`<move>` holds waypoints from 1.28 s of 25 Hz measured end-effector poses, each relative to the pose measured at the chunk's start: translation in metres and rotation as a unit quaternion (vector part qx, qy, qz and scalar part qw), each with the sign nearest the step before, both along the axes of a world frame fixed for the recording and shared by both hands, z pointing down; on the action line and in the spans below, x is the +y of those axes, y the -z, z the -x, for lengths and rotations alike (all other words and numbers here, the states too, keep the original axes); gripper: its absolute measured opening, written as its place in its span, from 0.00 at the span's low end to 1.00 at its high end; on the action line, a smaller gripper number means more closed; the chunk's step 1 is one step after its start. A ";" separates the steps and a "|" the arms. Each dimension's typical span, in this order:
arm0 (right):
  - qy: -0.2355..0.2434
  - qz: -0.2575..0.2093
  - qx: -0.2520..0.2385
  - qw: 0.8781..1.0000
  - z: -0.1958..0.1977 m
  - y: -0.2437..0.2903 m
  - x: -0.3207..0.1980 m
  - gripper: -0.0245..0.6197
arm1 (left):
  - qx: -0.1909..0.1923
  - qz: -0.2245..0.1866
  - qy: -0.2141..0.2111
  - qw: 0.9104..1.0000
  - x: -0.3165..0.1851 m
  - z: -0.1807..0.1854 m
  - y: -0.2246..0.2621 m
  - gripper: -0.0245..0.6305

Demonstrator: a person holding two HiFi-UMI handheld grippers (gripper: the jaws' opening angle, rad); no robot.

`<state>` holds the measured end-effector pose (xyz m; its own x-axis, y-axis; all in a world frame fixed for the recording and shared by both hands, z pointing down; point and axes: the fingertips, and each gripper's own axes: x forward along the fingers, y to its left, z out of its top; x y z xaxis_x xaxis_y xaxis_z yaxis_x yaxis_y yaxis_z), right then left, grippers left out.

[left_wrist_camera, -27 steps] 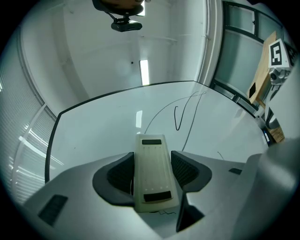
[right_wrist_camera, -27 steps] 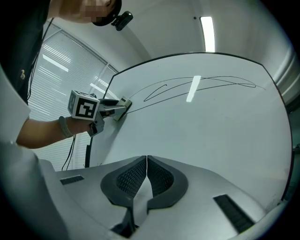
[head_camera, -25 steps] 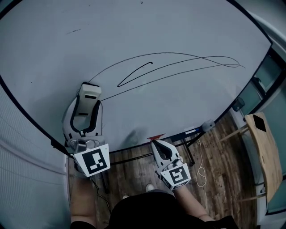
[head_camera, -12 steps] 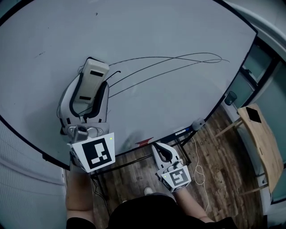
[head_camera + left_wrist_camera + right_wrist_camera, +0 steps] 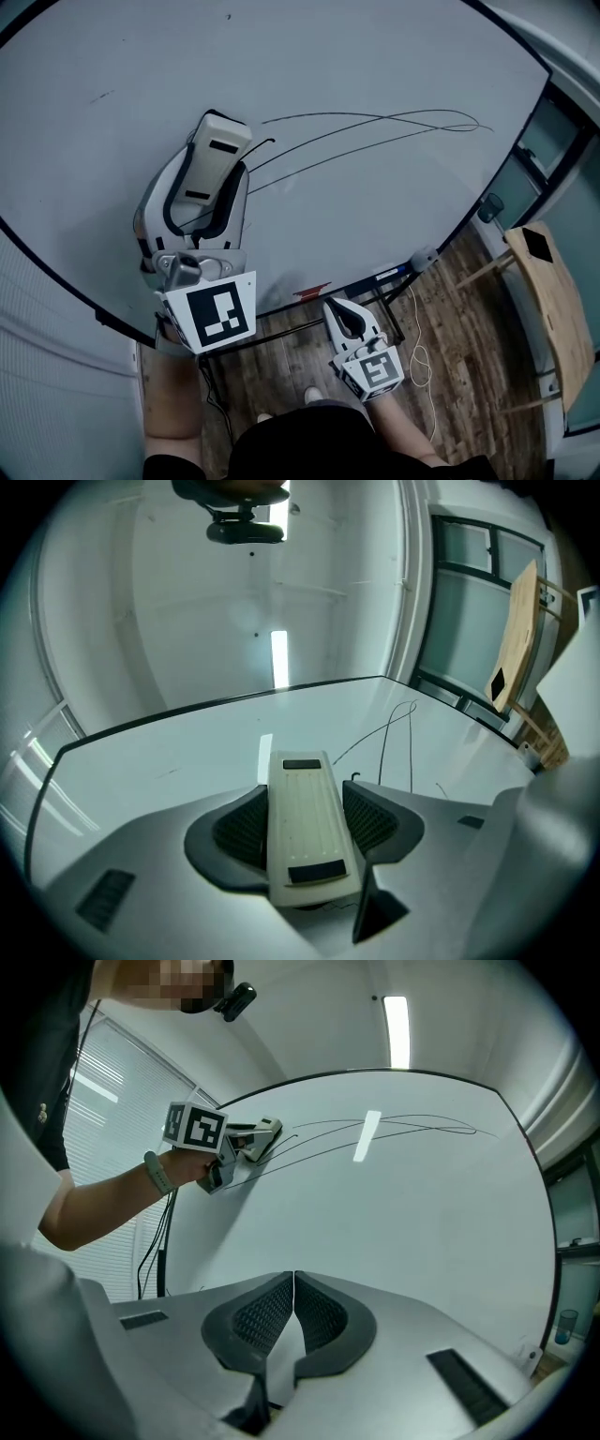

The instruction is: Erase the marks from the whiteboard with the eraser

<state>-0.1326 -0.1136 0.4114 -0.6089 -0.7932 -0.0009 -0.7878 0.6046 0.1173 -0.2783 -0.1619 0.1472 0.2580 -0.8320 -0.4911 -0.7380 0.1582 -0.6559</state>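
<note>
Below the lower edge of the whiteboard — right gripper, jaws pressed together, nothing between them. Higher, against the whiteboard's left part — left gripper, pinching the pale eraser lengthwise between its ribbed pads, at the left end of the marks. Beyond, thin looping black lines across the whiteboard toward its right edge.

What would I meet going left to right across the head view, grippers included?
Left gripper, shut on the eraser → right gripper, shut and empty → white cable on the floor → wooden chair.
</note>
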 end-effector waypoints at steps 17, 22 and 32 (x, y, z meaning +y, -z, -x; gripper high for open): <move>0.076 0.039 0.027 0.996 0.125 -0.045 0.048 0.09 | 0.033 0.042 0.057 0.997 0.031 0.128 -0.127 0.44; 0.077 0.031 0.029 0.996 0.115 -0.046 0.044 0.09 | 0.039 0.034 0.044 0.998 0.029 0.120 -0.128 0.44; 0.081 0.008 0.038 0.996 0.050 -0.027 0.013 0.09 | 0.048 0.001 0.032 0.998 -0.004 0.035 -0.104 0.44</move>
